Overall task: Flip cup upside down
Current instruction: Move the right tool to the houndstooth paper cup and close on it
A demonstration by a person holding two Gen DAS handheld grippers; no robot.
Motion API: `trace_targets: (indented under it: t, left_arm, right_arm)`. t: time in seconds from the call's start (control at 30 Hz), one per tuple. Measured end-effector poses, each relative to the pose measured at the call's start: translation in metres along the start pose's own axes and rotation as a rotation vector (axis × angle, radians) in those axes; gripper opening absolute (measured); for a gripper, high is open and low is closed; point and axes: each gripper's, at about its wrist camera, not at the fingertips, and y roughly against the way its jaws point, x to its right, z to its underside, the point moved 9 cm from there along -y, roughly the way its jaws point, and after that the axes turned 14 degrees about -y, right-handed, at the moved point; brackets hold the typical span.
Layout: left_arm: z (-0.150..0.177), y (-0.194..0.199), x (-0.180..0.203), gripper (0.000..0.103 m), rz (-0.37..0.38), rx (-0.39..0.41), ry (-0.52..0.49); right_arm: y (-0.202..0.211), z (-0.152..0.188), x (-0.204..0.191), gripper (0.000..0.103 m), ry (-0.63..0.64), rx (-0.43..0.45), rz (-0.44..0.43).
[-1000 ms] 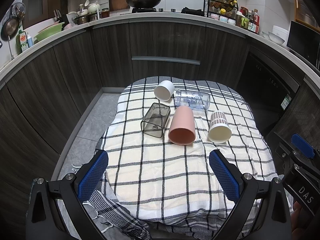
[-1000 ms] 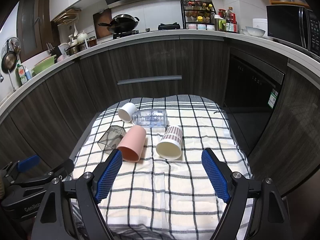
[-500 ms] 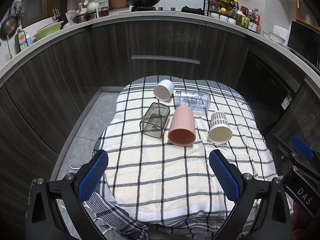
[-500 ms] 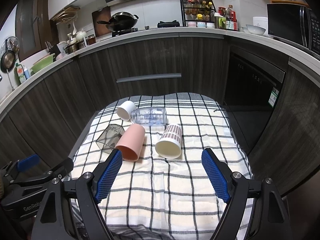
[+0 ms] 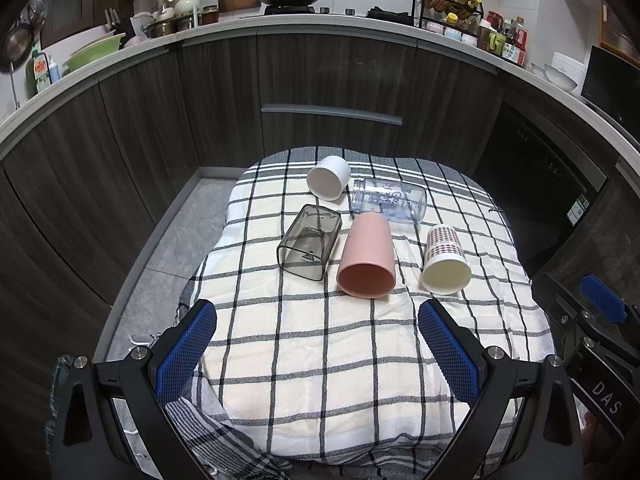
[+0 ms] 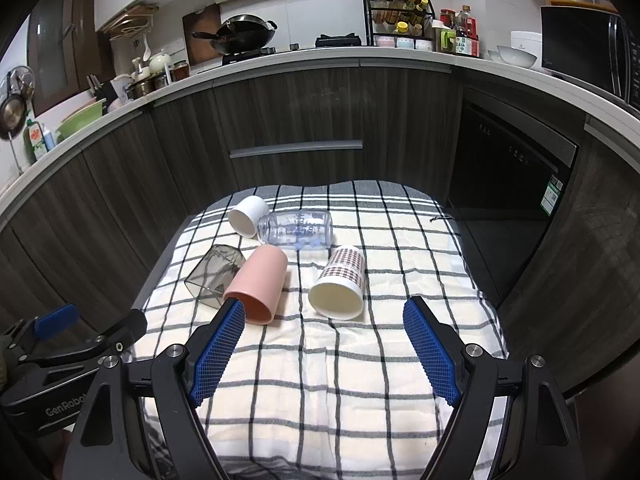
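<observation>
Several cups lie on their sides on a checked cloth (image 5: 320,360): a pink cup (image 5: 366,260) (image 6: 258,284), a checked paper cup (image 5: 444,260) (image 6: 340,282), a smoky square cup (image 5: 310,242) (image 6: 216,276), a white cup (image 5: 329,183) (image 6: 248,215) and a clear bottle (image 5: 388,200) (image 6: 298,228). My left gripper (image 5: 318,354) is open and empty, well short of the pink cup. My right gripper (image 6: 324,352) is open and empty, short of the paper cup; its left finger overlaps the pink cup's rim in view.
The cloth covers a small table (image 6: 480,280) in front of dark kitchen cabinets (image 5: 332,80). A folded striped towel (image 5: 216,436) hangs at the near left edge. The floor (image 5: 168,248) drops off to the left. Each gripper shows at the edge of the other's view.
Both grippers have risen or drawn back very slightly; the cups sit a little lower in both views. Nothing on the cloth has moved.
</observation>
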Motion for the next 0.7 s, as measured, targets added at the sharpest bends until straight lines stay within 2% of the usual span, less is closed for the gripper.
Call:
trace_targets:
  t: [0.37,0.7]
  left_arm:
    - [-0.014,-0.027,-0.014,0.103,0.014,-0.012,0.019]
    - [-0.042,-0.072,-0.019,0.103,0.012,-0.012,0.033]
  right_arm:
    - [-0.031,-0.014,-0.005,0.081,-0.006,-0.043,0.018]
    - [-0.073,-0.036,-0.006,0.081,0.008,-0.051,0.059]
